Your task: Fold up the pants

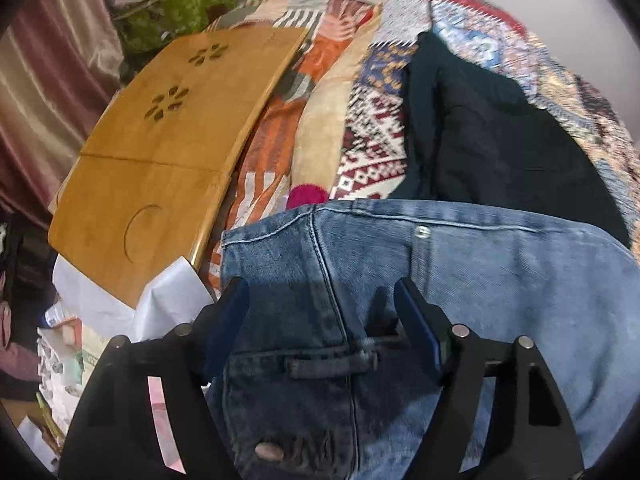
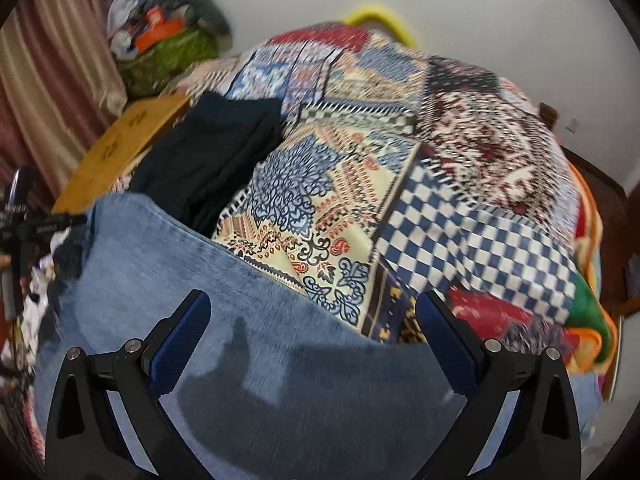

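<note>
Blue jeans [image 1: 460, 280] lie on a patterned bedspread [image 1: 372, 128], waistband toward the far side, with a belt loop and a rivet showing. My left gripper [image 1: 322, 296] is open just above the waist area, one finger on each side of a seam. In the right wrist view the jeans [image 2: 168, 280] fill the lower left. My right gripper [image 2: 312, 308] is open wide above the denim's edge, holding nothing.
Dark folded trousers [image 1: 500, 132] lie beyond the jeans, also in the right wrist view [image 2: 216, 152]. A wooden lap tray [image 1: 160, 148] lies at the left. A green bag [image 1: 180, 4] and clutter sit at the back left by a curtain [image 1: 48, 80].
</note>
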